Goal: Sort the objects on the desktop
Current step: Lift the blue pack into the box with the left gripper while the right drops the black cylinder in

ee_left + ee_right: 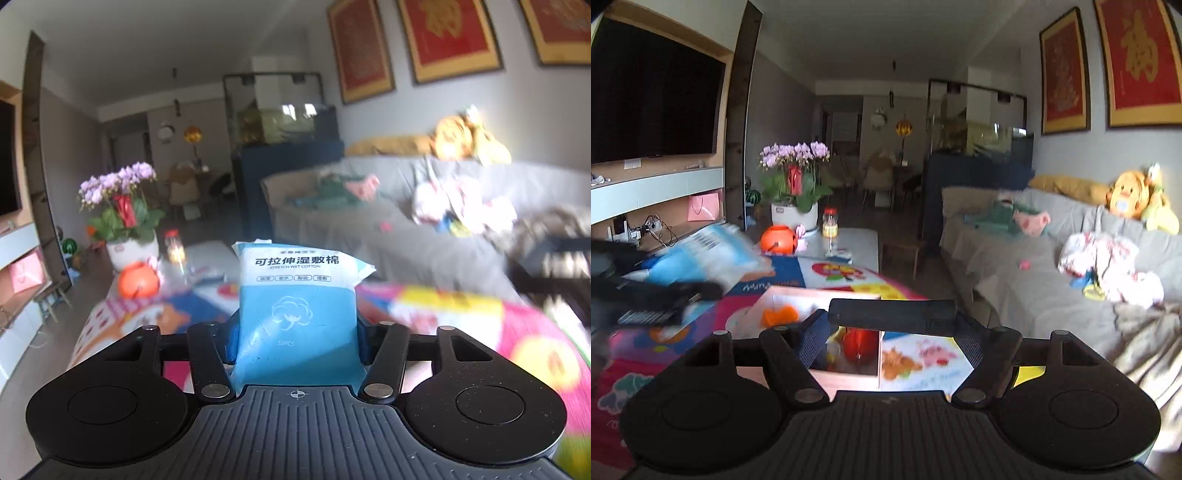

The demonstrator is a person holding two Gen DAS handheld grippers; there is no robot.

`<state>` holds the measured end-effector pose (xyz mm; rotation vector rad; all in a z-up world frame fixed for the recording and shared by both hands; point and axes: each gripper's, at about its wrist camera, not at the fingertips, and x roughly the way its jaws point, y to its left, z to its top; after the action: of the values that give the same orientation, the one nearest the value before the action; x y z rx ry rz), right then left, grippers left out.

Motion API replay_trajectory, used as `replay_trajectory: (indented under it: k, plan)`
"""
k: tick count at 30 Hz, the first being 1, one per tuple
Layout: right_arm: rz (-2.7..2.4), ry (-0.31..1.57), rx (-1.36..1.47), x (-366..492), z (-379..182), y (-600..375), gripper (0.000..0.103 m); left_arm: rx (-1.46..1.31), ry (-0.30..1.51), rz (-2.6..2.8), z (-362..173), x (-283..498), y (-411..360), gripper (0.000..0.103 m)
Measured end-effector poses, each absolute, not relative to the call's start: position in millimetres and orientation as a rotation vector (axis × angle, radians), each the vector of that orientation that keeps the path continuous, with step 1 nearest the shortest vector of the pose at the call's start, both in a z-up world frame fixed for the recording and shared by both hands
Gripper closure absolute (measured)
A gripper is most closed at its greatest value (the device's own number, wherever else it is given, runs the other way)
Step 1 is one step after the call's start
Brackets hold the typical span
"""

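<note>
Left gripper (297, 332) clamps blue pack (297, 299); right gripper (892, 325) grips black cylinder (892, 316) above box (827, 295).

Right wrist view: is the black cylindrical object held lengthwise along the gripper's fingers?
No, the black cylindrical object lies crosswise between the fingers of the right gripper, its ends sticking out past both.

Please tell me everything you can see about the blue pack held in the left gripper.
The blue pack is a soft plastic pouch, light blue below and white at its crimped top. It carries Chinese text, the English words "STRETCH WET COTTON", a cotton-boll outline and "50PCS". It stands upright between the jaws of the left gripper, which press on its lower sides and dent the film slightly. It is lifted clear of the colourful mat. In the right wrist view it appears blurred at the left, barcode side showing.
</note>
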<state>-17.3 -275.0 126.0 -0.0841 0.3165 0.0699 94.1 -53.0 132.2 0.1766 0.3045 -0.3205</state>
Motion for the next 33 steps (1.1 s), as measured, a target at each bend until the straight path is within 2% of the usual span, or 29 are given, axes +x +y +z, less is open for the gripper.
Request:
replay_trajectory:
  k: [2,4,6,14,20,26,28,29,33]
  plan:
    - [0.064,0.313,-0.112,-9,128,-271,0.029,0.17,0.298,-0.329,130,125,-56,0.019]
    - [0.062,0.325,-0.127,1,126,-269,0.029,0.161,0.324,-0.311,121,137,-53,0.016]
    - [0.058,0.341,-0.136,12,124,-269,0.029,0.133,0.346,-0.332,106,130,-41,0.007]
    - [0.098,0.435,-0.095,69,121,-265,0.029,0.091,0.52,-0.336,23,78,-4,0.007]
    - [0.149,0.541,-0.093,109,116,-244,0.029,0.001,0.566,-0.354,11,69,10,0.006]
    - [0.156,0.701,0.197,149,114,-251,0.029,-0.03,0.568,-0.368,12,67,8,0.006]
    - [0.137,0.749,0.295,155,109,-252,0.023,-0.044,0.566,-0.362,13,65,12,0.005]
    - [0.158,0.773,0.319,159,107,-251,0.014,-0.052,0.564,-0.357,13,64,15,0.004]
    - [0.141,0.738,0.307,144,107,-254,0.012,-0.067,0.565,-0.339,12,61,21,0.004]
